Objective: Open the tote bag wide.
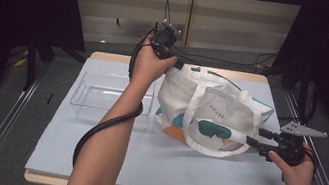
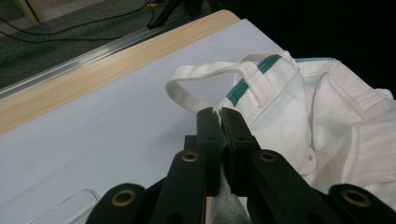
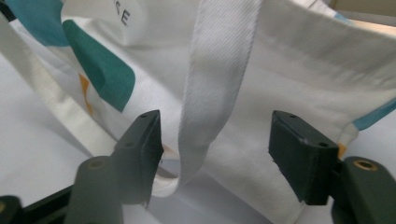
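While the table (image 1: 90, 161) bore a clear tray (image 1: 96, 94) left of the tote bag (image 1: 210, 110), the left gripper (image 2: 218, 114) clenched the bag's rim, and the right gripper (image 3: 215, 154) stood released, jaws either side of a handle (image 3: 219, 74).

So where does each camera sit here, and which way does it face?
High view: above the person's side, facing forward and down on the table; both forearms, left claw, right claw.
Left gripper view: on the left claw, shut on the bag rim.
Right gripper view: on the right claw, open around a strap.
All three share the bag.
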`<state>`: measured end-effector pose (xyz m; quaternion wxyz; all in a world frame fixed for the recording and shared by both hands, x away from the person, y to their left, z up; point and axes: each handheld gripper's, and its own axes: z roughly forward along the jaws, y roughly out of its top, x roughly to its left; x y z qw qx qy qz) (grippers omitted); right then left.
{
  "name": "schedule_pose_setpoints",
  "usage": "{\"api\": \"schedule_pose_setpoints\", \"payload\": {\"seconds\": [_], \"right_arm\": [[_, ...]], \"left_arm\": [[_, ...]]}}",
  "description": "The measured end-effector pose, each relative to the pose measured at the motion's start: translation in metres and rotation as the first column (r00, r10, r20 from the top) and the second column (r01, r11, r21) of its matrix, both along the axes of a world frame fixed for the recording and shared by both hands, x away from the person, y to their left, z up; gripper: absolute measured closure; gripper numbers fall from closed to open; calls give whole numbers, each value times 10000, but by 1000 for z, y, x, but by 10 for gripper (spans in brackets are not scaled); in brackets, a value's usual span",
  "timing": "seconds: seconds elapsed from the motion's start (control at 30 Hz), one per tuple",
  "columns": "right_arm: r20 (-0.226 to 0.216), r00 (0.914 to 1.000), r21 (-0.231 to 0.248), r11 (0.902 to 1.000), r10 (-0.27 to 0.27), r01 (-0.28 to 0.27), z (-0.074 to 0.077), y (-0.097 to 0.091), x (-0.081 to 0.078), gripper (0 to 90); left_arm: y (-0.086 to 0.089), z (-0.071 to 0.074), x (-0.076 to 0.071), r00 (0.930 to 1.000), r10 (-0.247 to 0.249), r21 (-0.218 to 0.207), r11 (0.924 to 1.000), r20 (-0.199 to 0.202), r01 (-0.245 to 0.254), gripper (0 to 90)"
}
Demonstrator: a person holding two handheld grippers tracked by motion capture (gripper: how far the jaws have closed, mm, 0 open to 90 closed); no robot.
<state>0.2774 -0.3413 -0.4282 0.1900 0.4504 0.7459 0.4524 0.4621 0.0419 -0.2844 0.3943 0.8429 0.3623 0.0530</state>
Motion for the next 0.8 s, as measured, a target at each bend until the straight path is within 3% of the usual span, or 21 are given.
{"api": "schedule_pose_setpoints", "payload": {"seconds": [0.33,0.63,0.8], "right_arm": [[106,9984,82,9984,-553,552,12,-6,6,150],[341,9977,47,9983,-579,578,30,-2,14,127],[451,9987,35,9997,-235,233,39,5,20,133]], "left_arm": [[-2,2,2,9999,-73,95,9999,-102,74,875],[-3,2,2,9998,-27,39,10000,-188,28,875],[-3,1,3,9998,-33,45,10000,-206,34,875]]}}
